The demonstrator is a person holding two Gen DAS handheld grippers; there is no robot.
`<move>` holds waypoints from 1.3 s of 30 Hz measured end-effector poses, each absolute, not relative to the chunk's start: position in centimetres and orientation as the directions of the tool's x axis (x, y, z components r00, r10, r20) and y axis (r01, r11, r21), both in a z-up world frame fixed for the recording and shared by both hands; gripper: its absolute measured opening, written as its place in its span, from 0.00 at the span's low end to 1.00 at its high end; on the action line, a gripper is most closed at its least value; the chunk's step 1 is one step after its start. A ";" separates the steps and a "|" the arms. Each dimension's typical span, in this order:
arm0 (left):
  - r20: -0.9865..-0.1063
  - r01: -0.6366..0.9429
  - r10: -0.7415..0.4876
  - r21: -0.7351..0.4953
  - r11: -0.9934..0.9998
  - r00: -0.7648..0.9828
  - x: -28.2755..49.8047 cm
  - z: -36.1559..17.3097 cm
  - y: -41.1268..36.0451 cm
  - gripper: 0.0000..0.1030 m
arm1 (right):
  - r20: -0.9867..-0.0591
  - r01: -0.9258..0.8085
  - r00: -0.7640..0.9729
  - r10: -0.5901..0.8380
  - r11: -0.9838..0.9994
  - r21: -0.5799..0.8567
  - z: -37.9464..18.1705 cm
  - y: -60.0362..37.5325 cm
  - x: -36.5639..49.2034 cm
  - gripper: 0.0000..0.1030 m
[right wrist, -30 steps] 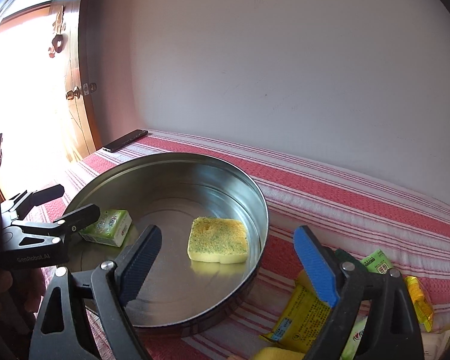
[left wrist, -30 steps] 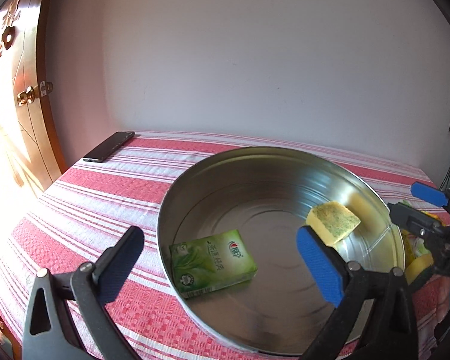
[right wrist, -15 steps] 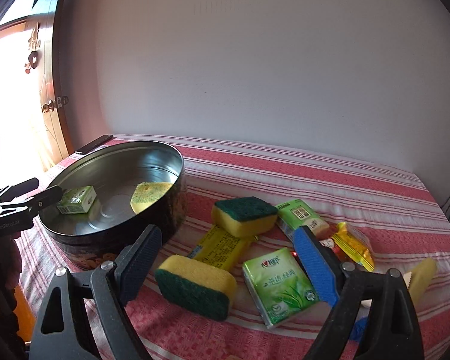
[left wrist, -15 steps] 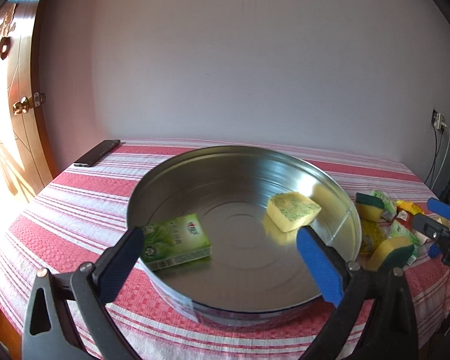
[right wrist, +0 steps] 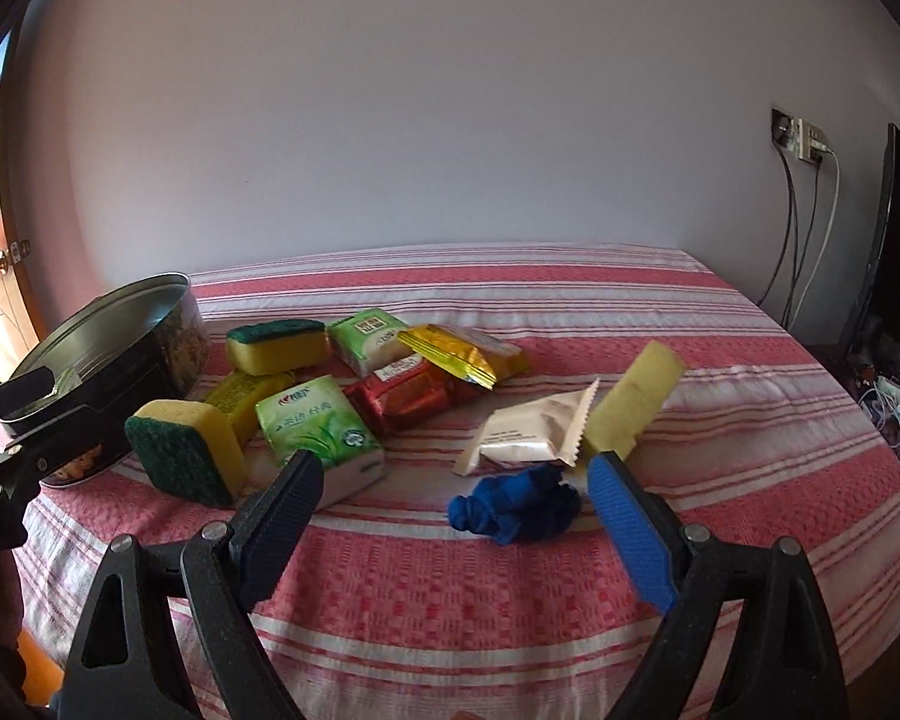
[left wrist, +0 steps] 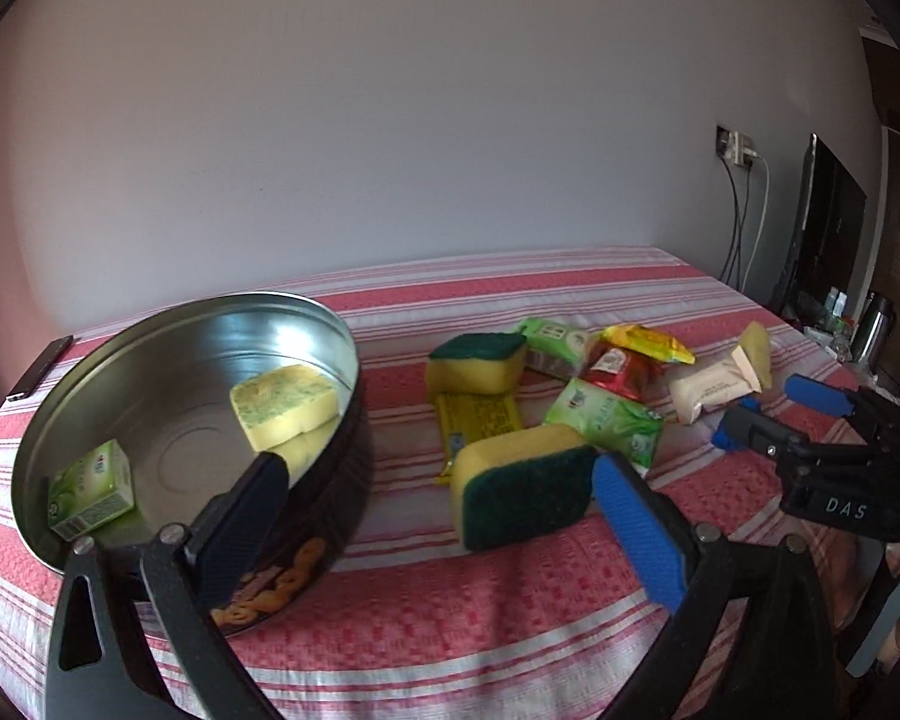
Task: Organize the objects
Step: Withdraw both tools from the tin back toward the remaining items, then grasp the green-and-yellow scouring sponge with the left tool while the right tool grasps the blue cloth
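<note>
Two spread, empty grippers, left [left wrist: 438, 516] and right [right wrist: 453, 501], face a striped tablecloth [right wrist: 510, 594] bare along its near edge, round tin [left wrist: 330, 480] at left, loose sponges [left wrist: 522, 492] and packets [right wrist: 318, 426] mid-table, blue bundle [right wrist: 516, 507] nearest.

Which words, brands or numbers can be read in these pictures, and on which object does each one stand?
"DAS": white letters on the black body of the right gripper, cut off at the frame edge.
Green tissue pack: Chinese print and a red logo, too blurred to read.
Yellow packet, red packet, white packet, smaller green pack: print too small to read.
</note>
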State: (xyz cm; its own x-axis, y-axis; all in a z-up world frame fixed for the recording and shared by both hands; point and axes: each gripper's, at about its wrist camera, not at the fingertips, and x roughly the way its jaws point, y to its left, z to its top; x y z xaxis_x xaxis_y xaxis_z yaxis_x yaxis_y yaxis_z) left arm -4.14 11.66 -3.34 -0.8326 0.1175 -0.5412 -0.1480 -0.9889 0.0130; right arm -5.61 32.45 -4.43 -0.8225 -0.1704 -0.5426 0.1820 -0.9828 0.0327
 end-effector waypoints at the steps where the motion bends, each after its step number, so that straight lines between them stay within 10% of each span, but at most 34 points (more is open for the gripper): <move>1: -0.548 -0.156 0.119 0.022 -0.987 -0.828 -4.4 -3.6 12.3 1.00 | -0.547 0.170 -0.821 -0.162 -0.985 0.037 -4.6 32.9 -5.6 0.89; 19: -0.655 -0.165 0.122 0.004 -0.986 -0.746 -8.0 -6.5 14.6 1.00 | -0.654 0.115 -0.749 -0.103 -0.993 0.026 -7.0 33.6 -8.2 0.89; 25: -0.661 -0.150 0.127 -0.023 -0.988 -0.739 -8.3 -6.6 13.9 0.96 | -0.668 0.097 -0.740 -0.076 -0.995 0.006 -7.2 33.6 -8.6 0.71; 39: -0.650 -0.179 0.187 -0.080 -0.981 -0.736 -8.4 -6.6 13.4 0.69 | -0.636 0.104 -0.766 -0.089 -0.994 0.014 -7.0 33.6 -8.0 0.59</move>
